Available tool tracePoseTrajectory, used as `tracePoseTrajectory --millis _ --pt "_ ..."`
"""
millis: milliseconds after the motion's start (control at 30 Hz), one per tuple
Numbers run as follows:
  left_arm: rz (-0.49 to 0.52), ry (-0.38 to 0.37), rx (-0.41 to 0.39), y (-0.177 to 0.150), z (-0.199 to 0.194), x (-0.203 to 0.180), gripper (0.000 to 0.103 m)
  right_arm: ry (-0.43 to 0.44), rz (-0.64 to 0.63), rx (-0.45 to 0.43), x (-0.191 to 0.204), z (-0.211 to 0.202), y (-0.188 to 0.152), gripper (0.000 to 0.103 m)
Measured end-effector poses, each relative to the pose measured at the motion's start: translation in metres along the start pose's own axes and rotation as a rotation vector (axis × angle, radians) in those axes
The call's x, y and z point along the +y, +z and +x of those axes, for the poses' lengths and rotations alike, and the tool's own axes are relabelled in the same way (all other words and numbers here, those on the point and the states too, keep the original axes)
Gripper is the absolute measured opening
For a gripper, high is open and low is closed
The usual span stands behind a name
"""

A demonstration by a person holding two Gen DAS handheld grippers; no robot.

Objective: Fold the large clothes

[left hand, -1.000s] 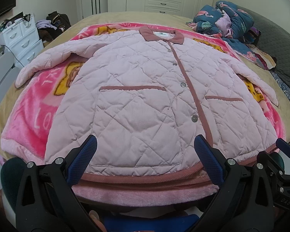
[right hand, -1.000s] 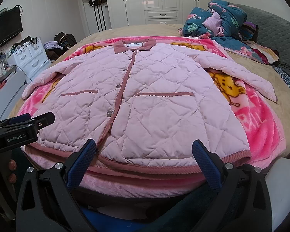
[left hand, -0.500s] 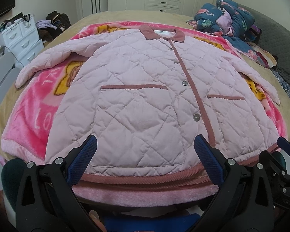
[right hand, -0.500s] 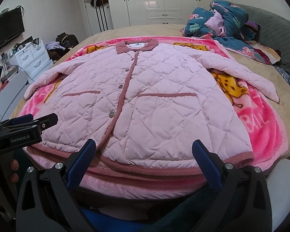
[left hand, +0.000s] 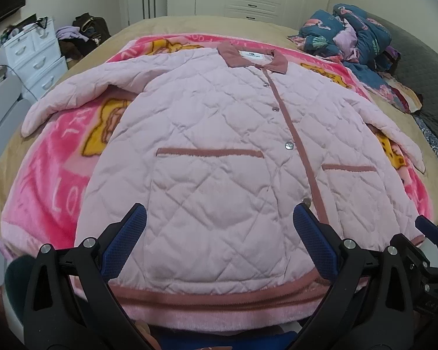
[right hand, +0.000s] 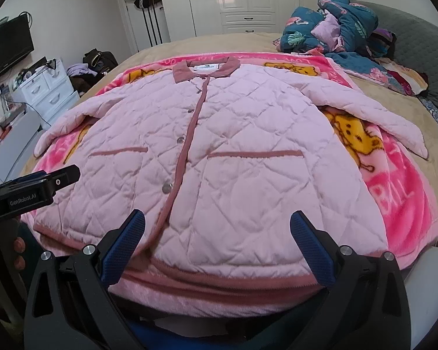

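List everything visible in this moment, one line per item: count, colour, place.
quilted jacket: 1, pale pink with dusty-rose trim, spread flat and buttoned on the blanket
blanket: 1, bright pink with yellow cartoon figures, under the jacket
bed: 1, tan cover
bedding pile: 1, teal patterned, far right corner
drawer unit: 1, white, left of bed
wardrobe: 1, white, back wall
left gripper: 1, black with blue pads, open above the hem
right gripper: 1, same, open above the hem
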State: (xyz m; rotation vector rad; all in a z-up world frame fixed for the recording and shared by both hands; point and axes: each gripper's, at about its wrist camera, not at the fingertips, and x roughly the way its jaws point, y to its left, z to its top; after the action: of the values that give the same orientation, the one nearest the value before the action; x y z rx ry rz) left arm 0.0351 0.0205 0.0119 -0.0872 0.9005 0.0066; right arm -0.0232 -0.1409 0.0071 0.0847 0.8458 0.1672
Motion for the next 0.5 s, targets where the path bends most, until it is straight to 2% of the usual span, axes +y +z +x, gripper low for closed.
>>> tracePoseTrajectory --millis 500 --pt "-0.006 -0.007 0.033 0.044 0.023 -0.001 0.094 -0.017 0.029 -0.006 -0.011 0.020 0.048 0.099"
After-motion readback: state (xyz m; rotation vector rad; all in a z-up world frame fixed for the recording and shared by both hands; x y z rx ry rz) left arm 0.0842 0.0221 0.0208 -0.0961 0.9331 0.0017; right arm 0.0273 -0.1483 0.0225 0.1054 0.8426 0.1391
